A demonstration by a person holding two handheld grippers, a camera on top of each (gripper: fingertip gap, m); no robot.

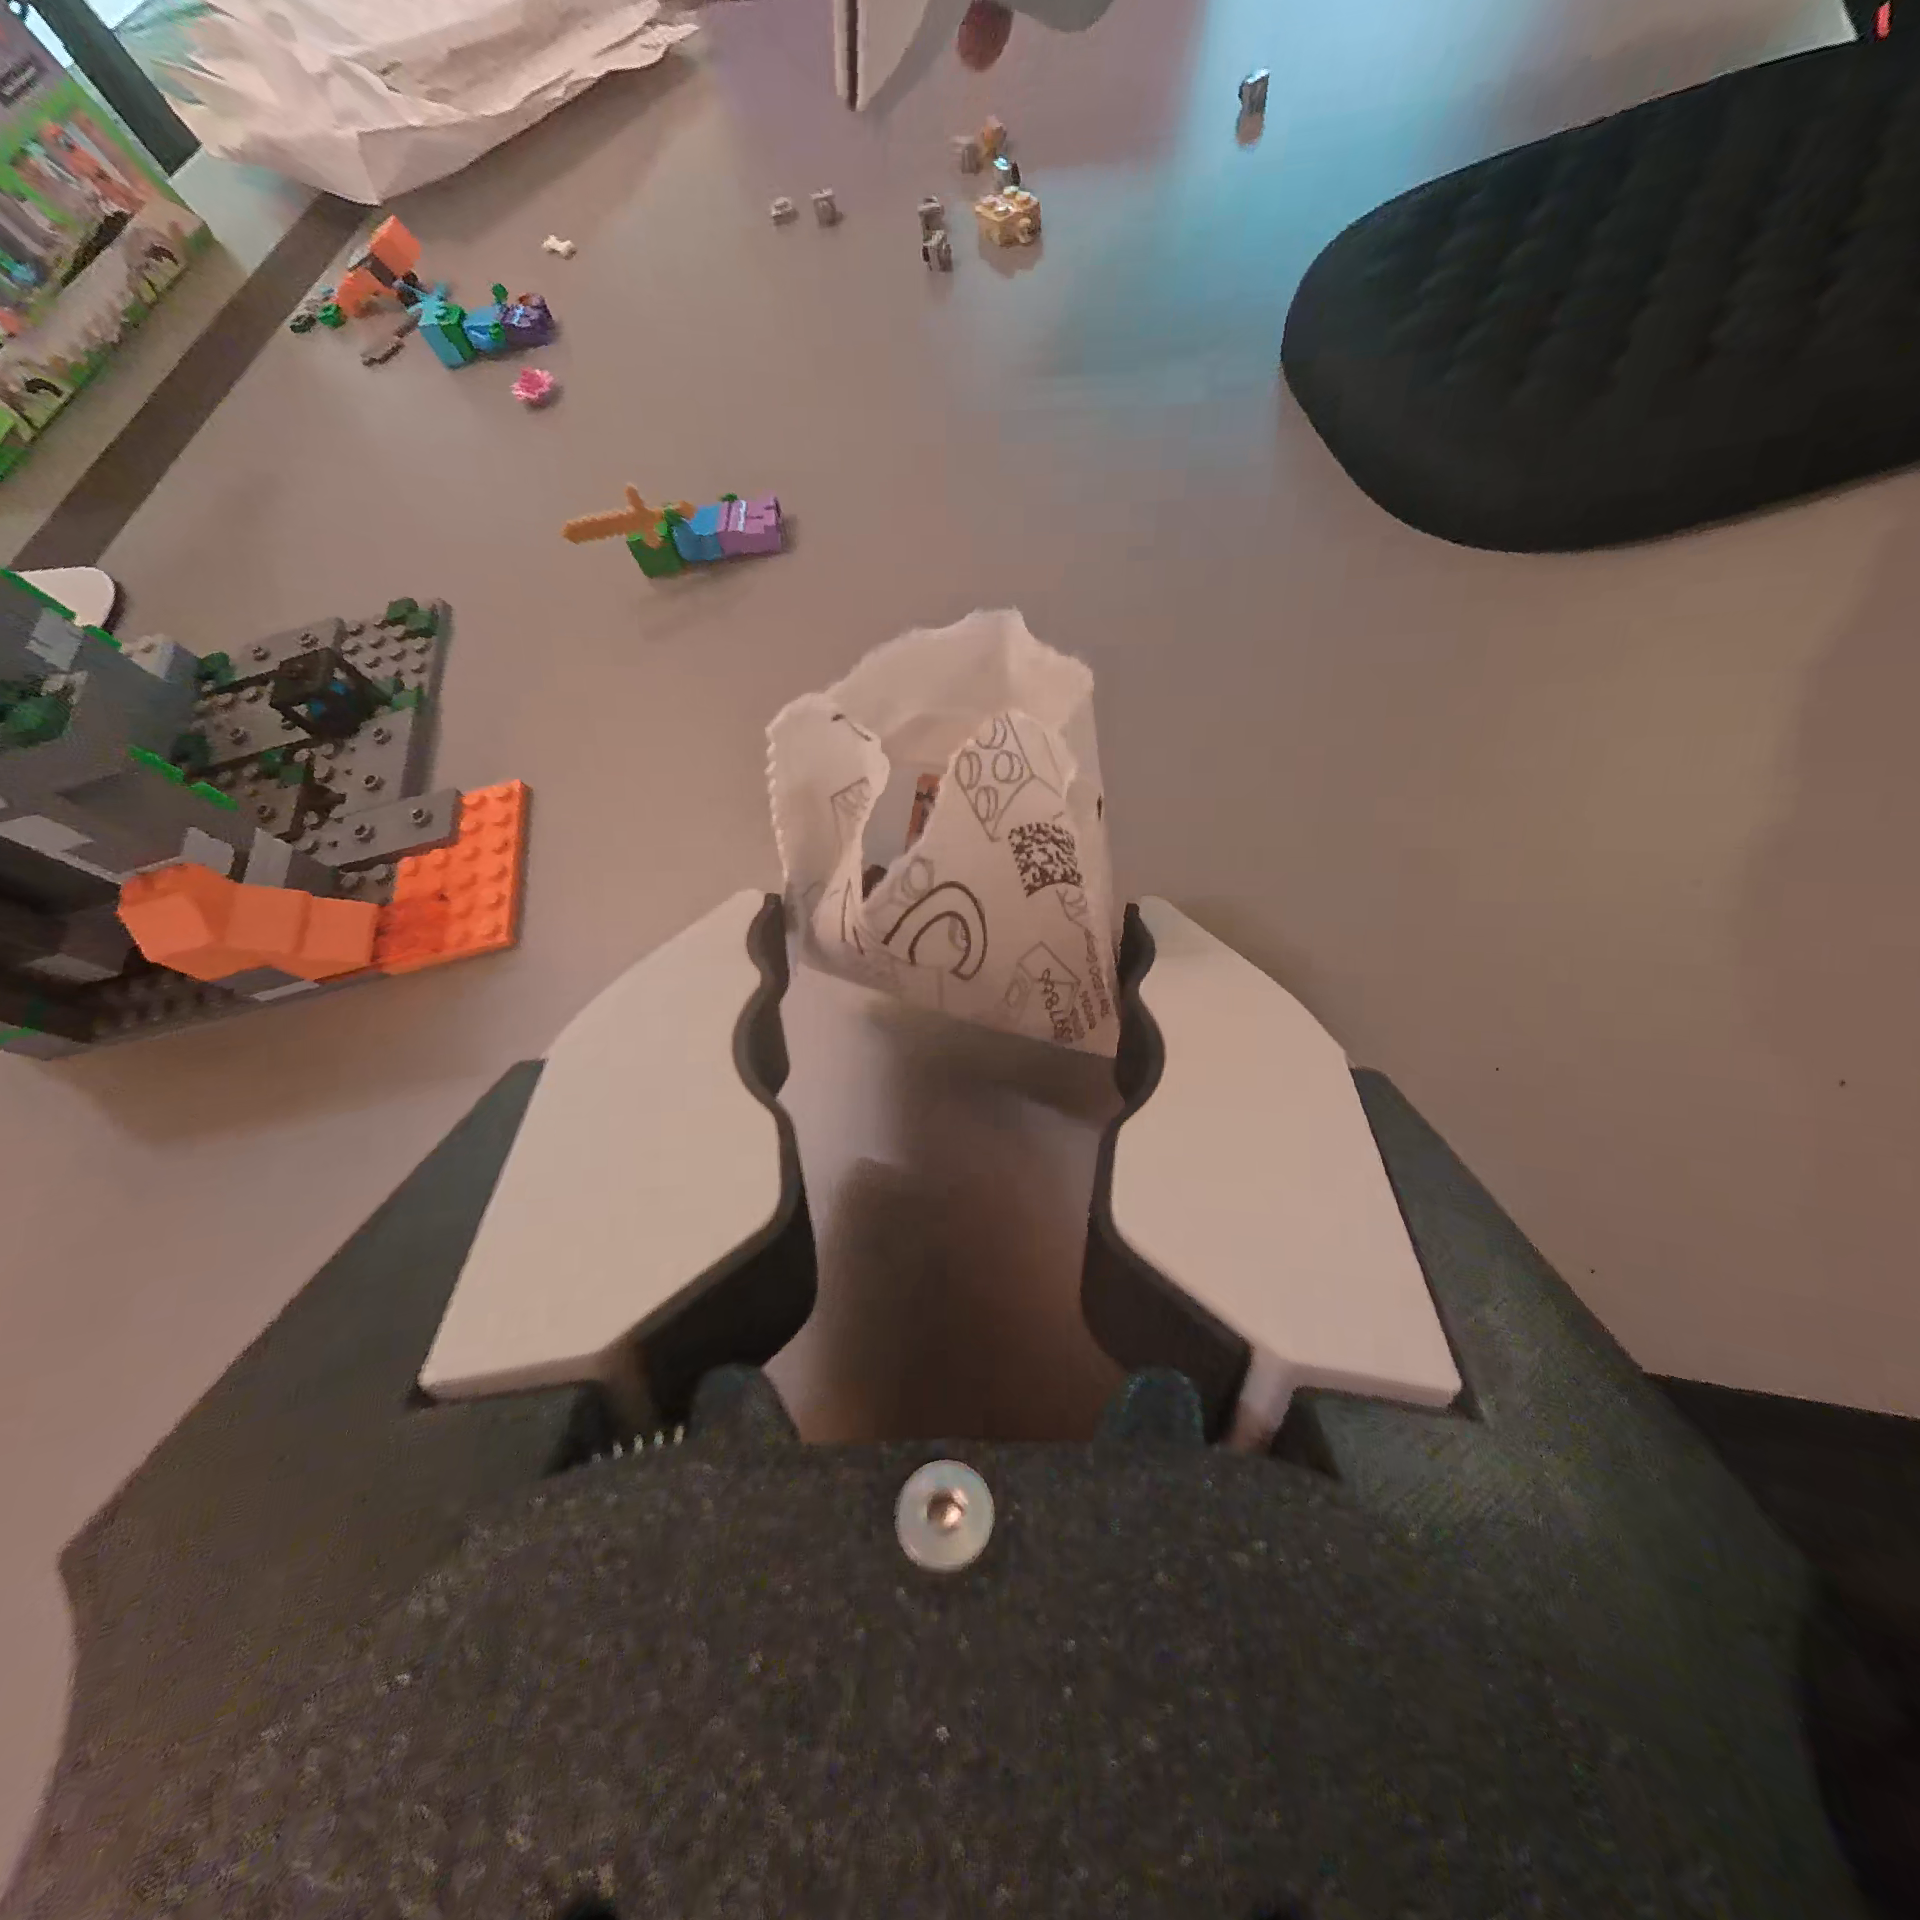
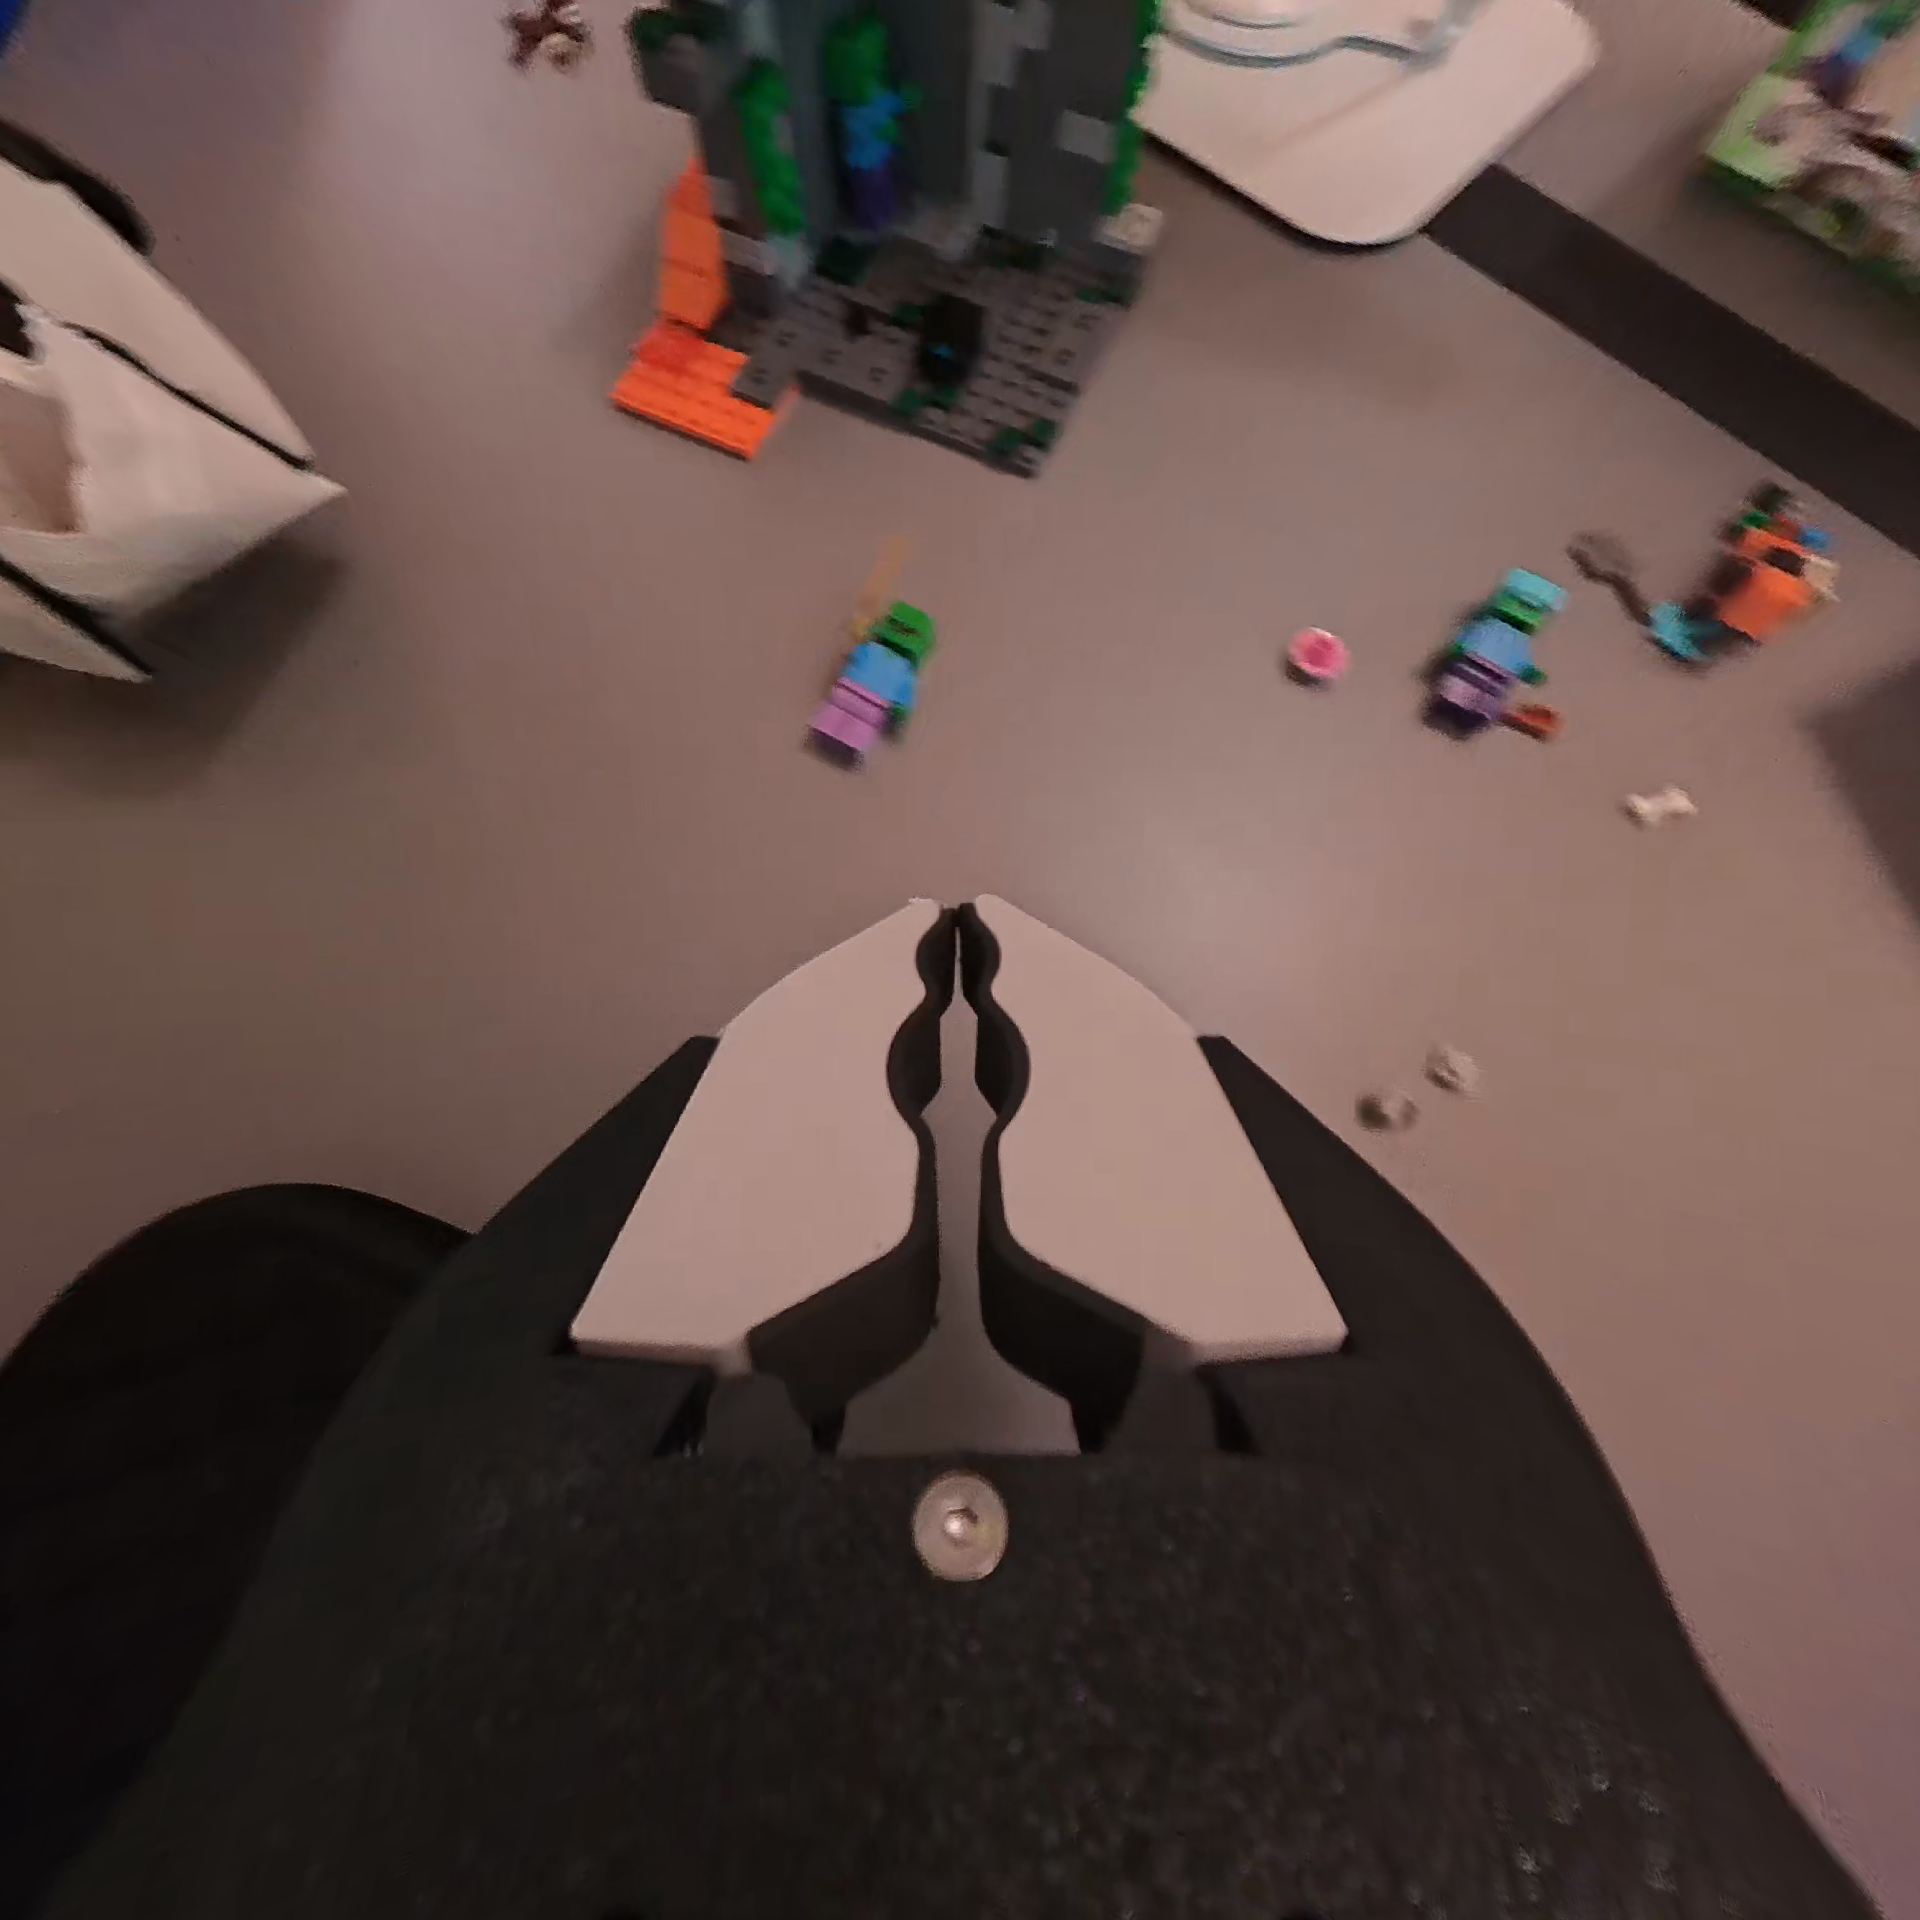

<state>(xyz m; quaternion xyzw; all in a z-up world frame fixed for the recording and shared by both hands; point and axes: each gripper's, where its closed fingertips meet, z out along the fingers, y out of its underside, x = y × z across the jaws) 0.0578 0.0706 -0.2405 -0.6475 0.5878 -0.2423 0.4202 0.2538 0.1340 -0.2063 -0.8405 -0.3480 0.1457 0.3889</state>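
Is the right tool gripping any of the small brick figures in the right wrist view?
No. The right tool is shut on nothing, and the nearest brick figure lies apart on the grey table.

Both wrist views high, angled down, sharing brick model [image 1: 260, 821]

Between our jaws we see a crumpled matt paper bag [image 1: 951, 831] (torn rim); beyond it, glossy plastic bricks [image 1: 717, 530] on a smooth matt table [image 1: 1299, 831].
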